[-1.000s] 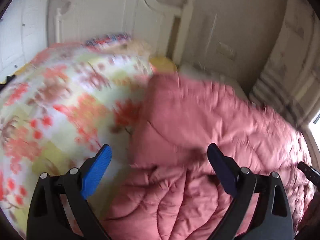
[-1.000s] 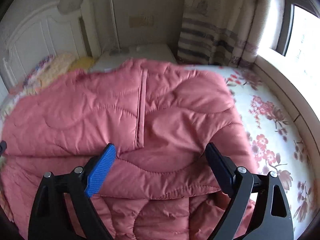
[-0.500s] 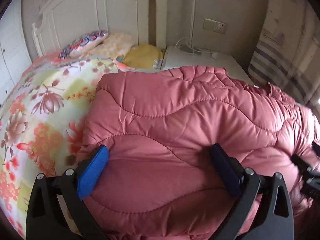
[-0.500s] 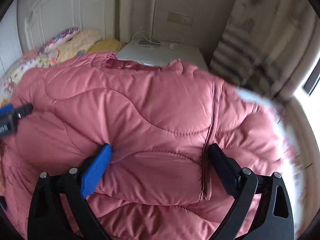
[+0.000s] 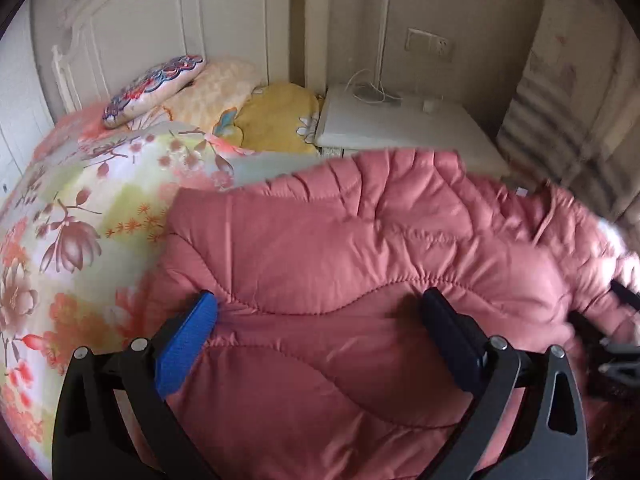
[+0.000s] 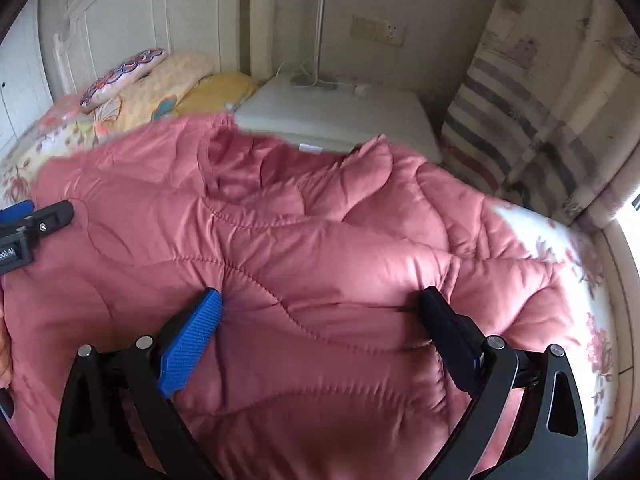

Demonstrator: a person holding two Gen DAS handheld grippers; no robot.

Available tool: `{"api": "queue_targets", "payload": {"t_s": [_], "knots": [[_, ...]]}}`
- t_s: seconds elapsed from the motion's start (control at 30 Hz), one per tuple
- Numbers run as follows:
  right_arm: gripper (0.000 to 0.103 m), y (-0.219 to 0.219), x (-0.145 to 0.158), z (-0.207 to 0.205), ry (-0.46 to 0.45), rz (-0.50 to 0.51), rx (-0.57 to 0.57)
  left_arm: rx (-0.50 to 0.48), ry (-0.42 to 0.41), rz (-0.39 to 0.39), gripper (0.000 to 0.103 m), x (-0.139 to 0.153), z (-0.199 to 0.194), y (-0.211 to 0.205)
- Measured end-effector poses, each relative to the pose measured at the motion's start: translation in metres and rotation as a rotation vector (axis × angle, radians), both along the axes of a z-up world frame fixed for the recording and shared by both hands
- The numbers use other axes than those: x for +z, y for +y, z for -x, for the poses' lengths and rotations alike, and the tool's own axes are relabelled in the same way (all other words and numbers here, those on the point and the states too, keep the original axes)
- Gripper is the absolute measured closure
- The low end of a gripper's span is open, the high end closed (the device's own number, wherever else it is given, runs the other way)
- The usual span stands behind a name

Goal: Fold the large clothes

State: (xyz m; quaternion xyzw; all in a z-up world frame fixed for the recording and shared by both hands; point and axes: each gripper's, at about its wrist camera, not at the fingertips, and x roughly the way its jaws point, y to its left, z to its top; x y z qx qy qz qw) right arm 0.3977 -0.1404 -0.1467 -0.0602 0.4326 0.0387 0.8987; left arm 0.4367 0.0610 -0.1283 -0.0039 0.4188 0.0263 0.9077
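Pink quilted jacket lies on the bed, long axis running left to right, collar toward the far nightstand. Left hand-held gripper and right hand-held gripper both gape wide above it, gripping nothing.

Bed with floral cover, pink quilted coat spread across it, pillows by white headboard
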Motion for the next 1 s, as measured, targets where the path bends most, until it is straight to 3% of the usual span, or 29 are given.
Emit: {"api": "queue_targets", "payload": {"t_s": [0.07,0.17,0.3,0.37,0.43,0.57,0.67,0.77,0.9,1.0], "knots": [[0.007,-0.004,0.000,0.005,-0.005,-0.021,-0.004,-0.017,-0.022,-0.036,0.002,-0.002,0.005,-0.005],[0.007,-0.017,0.012,0.015,-0.028,-0.060,0.001,-0.026,-0.053,-0.018,0.002,0.009,0.015,-0.004],[0.007,-0.065,0.029,0.020,-0.125,-0.027,-0.164,-0.057,-0.085,-0.036,0.002,0.019,0.027,-0.009],[0.007,-0.099,0.020,0.010,-0.073,-0.025,-0.296,-0.077,-0.061,-0.058,0.002,0.010,0.025,-0.014],[0.005,-0.124,-0.003,-0.001,0.029,-0.068,-0.343,-0.077,-0.046,-0.076,0.002,-0.003,0.023,-0.019],[0.005,-0.121,-0.003,0.005,0.040,-0.048,-0.306,-0.075,-0.048,-0.089,0.002,-0.008,0.022,-0.020],[0.006,-0.109,0.034,0.029,-0.089,-0.009,-0.340,-0.074,-0.052,-0.095,0.002,-0.006,0.023,-0.021],[0.005,-0.073,0.056,0.049,-0.174,-0.065,-0.211,-0.073,-0.053,-0.110,0.002,-0.006,0.023,-0.023],[0.005,-0.020,0.038,0.052,-0.134,0.004,-0.055,-0.074,-0.054,-0.104,0.002,-0.007,0.023,-0.022],[0.005,-0.007,0.009,0.047,-0.060,0.045,-0.050,-0.075,-0.053,-0.095,0.002,-0.007,0.022,-0.020]]}}
